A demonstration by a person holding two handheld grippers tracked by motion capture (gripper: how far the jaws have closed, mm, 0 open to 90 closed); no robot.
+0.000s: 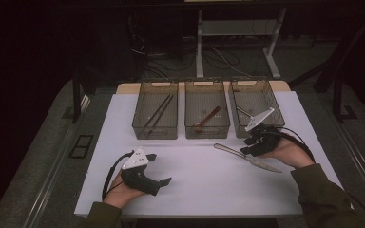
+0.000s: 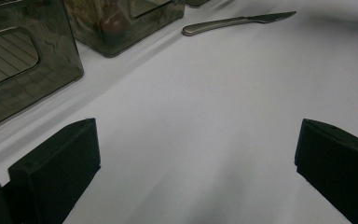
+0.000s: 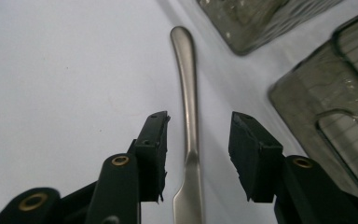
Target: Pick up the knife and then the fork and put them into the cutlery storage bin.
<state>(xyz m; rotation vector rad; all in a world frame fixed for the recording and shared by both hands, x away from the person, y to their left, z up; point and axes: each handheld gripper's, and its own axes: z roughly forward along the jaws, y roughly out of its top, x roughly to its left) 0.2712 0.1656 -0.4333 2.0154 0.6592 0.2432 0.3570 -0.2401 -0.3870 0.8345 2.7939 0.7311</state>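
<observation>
Knife [image 1: 247, 157], a silver table knife, is seen lying flat on the white table [image 1: 204, 185], towards its right edge, just in front of the rightmost of three smoked plastic bins [image 1: 256, 107] ranged along the far edge. The right gripper [image 3: 198, 140] is held low over it, jaws part-open astride the handle with a gap on each side. The left gripper [image 1: 160, 168] is rested near the front edge with jaws spread wide over bare table, well apart from the knife.

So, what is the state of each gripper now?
Left gripper: open, holding nothing.
Right gripper: open, astride the flat silver metal knife, not gripping.
</observation>
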